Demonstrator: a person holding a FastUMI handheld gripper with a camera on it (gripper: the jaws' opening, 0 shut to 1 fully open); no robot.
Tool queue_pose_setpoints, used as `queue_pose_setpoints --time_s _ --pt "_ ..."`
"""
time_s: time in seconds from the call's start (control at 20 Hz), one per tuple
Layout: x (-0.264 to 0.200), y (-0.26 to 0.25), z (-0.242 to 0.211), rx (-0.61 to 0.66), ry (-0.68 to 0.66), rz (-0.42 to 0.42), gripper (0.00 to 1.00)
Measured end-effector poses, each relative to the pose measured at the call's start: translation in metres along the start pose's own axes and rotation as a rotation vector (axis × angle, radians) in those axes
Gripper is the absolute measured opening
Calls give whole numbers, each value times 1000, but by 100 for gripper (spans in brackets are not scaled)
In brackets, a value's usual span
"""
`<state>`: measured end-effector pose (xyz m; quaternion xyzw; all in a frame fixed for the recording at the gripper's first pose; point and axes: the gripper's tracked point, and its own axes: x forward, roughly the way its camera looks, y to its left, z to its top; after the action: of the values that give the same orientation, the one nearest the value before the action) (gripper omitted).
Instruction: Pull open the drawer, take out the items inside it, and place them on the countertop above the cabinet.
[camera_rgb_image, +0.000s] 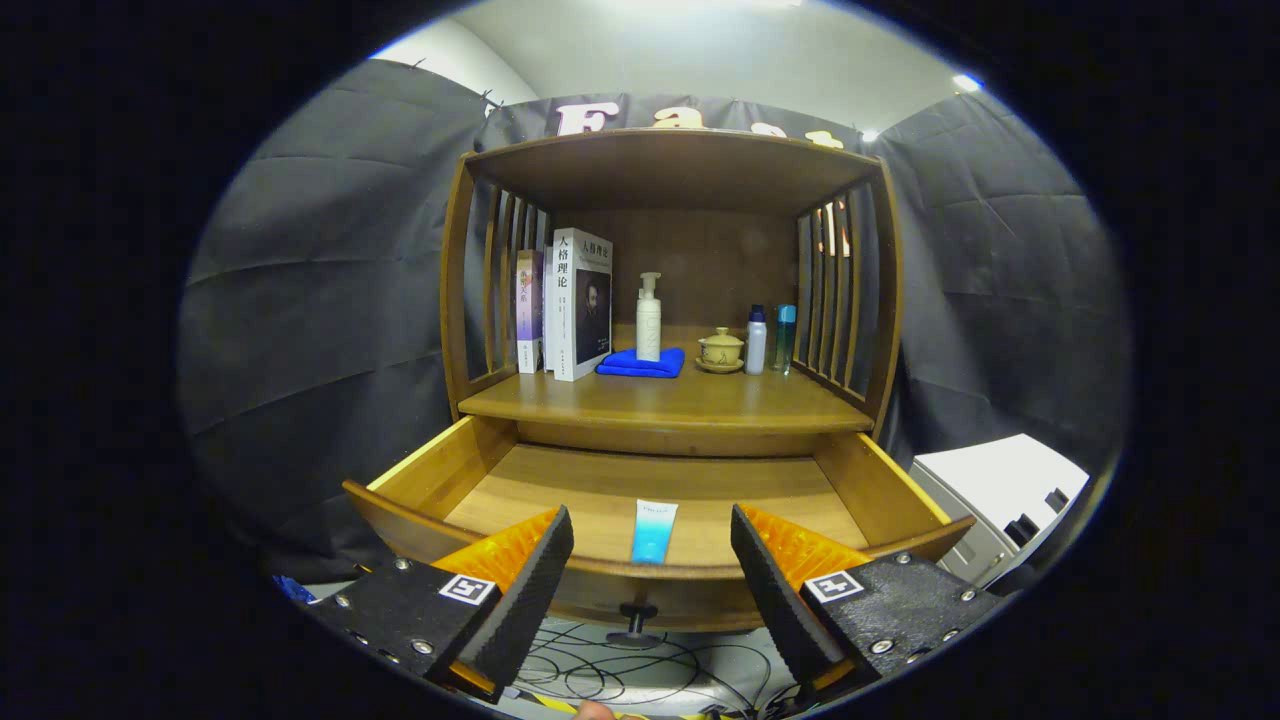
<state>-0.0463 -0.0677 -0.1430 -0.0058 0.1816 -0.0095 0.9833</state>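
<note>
- Between the two fingers and just beyond them, a blue-and-white tube (654, 531) lies flat on the floor of the open drawer (440, 470), close to the drawer's front wall, its white end pointing far and its blue end near.
- The gripper (652, 570) has its fingers (525, 590) spread wide apart, holding nothing; both hang in front of the drawer's front panel, one on each side of the tube.
- Below the front panel, between the fingers, sits the drawer's dark knob (637, 624).
- The wooden cabinet (670, 165) rises behind the drawer, with slatted sides and a roof board.
- On the countertop (660, 400) above the drawer, from left to right: two upright books (575, 305), a white pump bottle (649, 318) standing on a folded blue cloth (640, 364), a small lidded tea bowl (721, 350) on its saucer, a white bottle (756, 340) and a blue bottle (785, 338) just beside it.
- Near the floor under the drawer, loose cables (600, 670) lie coiled.
- To the right of the cabinet stands a white box-like object (1000, 485).
</note>
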Motion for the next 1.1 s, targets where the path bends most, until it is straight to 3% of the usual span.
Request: queue_pose_setpoints --time_s 0.2,0.45,0.85,1.1 --pt "28 -8 23 -46 47 -27 97" --pt "64 -14 31 27 148 -55 97" --pt "107 -27 15 147 333 -119 97" --pt "129 -23 -20 256 489 -146 96"
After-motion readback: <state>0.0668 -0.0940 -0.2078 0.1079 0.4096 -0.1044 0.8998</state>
